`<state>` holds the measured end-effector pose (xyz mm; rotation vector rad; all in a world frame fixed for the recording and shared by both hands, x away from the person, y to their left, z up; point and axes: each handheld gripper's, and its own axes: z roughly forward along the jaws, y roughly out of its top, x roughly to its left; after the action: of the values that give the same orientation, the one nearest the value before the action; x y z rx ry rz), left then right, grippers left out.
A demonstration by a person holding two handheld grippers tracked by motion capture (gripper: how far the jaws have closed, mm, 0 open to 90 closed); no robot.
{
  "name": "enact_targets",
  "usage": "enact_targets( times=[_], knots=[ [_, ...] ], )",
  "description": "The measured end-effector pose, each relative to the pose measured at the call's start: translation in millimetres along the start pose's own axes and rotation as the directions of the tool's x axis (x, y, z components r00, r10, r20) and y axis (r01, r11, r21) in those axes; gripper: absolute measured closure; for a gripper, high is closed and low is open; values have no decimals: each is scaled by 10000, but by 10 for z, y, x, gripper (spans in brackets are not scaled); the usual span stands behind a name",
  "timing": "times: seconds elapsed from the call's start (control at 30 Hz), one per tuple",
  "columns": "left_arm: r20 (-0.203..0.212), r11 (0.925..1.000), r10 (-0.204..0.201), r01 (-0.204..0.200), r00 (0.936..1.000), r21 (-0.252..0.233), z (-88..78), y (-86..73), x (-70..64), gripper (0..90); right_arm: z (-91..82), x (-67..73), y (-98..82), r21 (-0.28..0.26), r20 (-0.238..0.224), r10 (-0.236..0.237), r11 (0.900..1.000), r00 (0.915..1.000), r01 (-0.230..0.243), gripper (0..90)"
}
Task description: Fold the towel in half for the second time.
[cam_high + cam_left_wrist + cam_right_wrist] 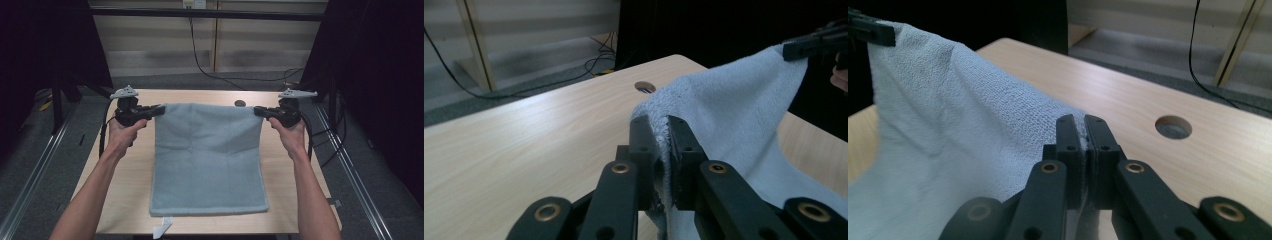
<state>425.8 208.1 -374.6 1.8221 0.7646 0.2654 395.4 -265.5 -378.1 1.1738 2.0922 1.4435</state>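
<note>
1. White tag (162, 227): lies at the table's near edge, just beside the near hem of the towel.
2. Light blue towel (207, 160): its near part rests flat on the wooden table (125, 185); its far edge is raised off the surface and stretched between the two grippers. Held by both far corners, the cloth stays spread and taut, probably in readiness for a fold toward the near hem.
3. Forearms: enter from the near side and run forward on either side of the towel, nearly parallel, each hand wrapped around a gripper body.
4. Left gripper (659, 135): jaws clenched on the far left corner, terry pile bunched between the pads. It points inward along the raised edge.
5. Right gripper (1084, 132): jaws pressed together on the far right corner, a thin fold of cloth between them. It mirrors the left.
6. Cable hole (240, 103): in the tabletop just beyond the raised edge.
</note>
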Motion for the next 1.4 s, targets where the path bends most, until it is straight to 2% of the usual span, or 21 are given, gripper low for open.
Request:
enact_targets(
  times=[0.07, 0.17, 0.23, 0.27, 0.4, 0.53, 0.6, 0.67, 0.73, 0.8, 0.83, 0.87, 0.93, 0.97, 1.0, 1.03, 1.1, 1.23, 1.27, 1.33, 1.4],
  knots=[
    [19, 9997, 242, -243, 9997, 57, -63, -50, -51, 829, -69, 53, -26, -16, -147, -193, 9998, 9997, 193, 864],
    [204, 9990, 424, -426, 9989, 100, -172, -195, -163, 830, -167, 159, -157, 160, -336, -489, 9986, 9982, 494, 864],
    [497, 9988, 465, -471, 9977, 108, -251, -306, -254, 829, -242, 217, -253, 192, -499, -520, 9984, 9974, 531, 863],
    [436, 9984, 541, -547, 9976, 117, -280, -345, -284, 829, -300, 259, -318, 188, -562, -578, 9981, 9967, 590, 864],
    [649, 9985, 532, -539, 9965, 96, -448, -581, -463, 827, -472, 437, -514, 200, -861, -712, 9971, 9937, 732, 863],
    [880, 9990, 275, -305, 9957, 326, -540, -857, -547, 824, -575, 605, -766, 507, -1179, -750, 9954, 9902, 814, 861],
    [1028, 9974, 118, -190, 9946, 689, -578, -1031, -616, 824, -585, 678, -917, 795, -1327, -677, 9937, 9888, 787, 860],
    [1160, 9950, 244, -354, 9929, 937, -605, -1134, -690, 824, -590, 734, -1051, 1017, -1381, -639, 9917, 9884, 783, 858],
    [1260, 9950, 138, -260, 9919, 959, -638, -1226, -751, 818, -607, 775, -1158, 1133, -1479, -593, 9906, 9872, 765, 848],
    [1381, 9922, 9, -181, 9904, 1230, -666, -1320, -777, 763, -637, 804, -1246, 1103, -1559, -351, 9925, 9871, 527, 797],
    [1470, 9929, -107, -70, 9891, 1191, -685, -1346, -766, 682, -663, 817, -1280, 1018, -1510, -337, 9936, 9880, 495, 736],
    [1610, 9940, -125, -52, 9869, 1093, -717, -1368, -746, 690, -686, 827, -1298, 940, -1526, -226, 9949, 9880, 372, 687],
    [1655, 9964, -409, 279, 9854, 805, -777, -1370, -709, 680, -761, 849, -1326, 772, -1425, -157, 9967, 9897, 269, 655],
    [1577, 9969, -396, 283, 9867, 732, -802, -1351, -692, 647, -788, 852, -1330, 632, -1493, -67, 9979, 9888, 163, 625],
    [1393, 9970, -534, 450, 9888, 627, -812, -1336, -678, 598, -824, 855, -1331, 567, -1511, -12, 9983, 9885, 99, 613],
    [1306, 9967, -646, 576, 9893, 568, -813, -1325, -650, 566, -848, 859, -1332, 556, -1315, -105, 9983, 9913, 179, 603],
    [994, 9956, -739, 678, 9923, 639, -791, -1327, -595, 553, -890, 844, -1344, 416, -1156, 38, 9991, 9933, 10, 587],
    [110, 9924, -901, 889, 9959, 847, -750, -1397, -482, 424, -919, 753, -1427, 341, -160, 307, 9990, 9994, -301, 529],
    [-51, 9908, -992, 992, 9951, 921, -752, -1421, -447, 402, -923, 723, -1447, 366, 34, 373, 9986, 9993, -374, 518],
    [-445, 9861, -1368, 1403, 9896, 886, -771, -1484, -382, 343, -944, 636, -1502, 375, 443, 605, 9974, 9972, -622, 490],
    [-876, 9837, -1439, 1521, 9857, 955, -805, -1537, -355, 331, -972, 565, -1551, 306, 791, 825, 9959, 9935, -851, 468]
  ],
)
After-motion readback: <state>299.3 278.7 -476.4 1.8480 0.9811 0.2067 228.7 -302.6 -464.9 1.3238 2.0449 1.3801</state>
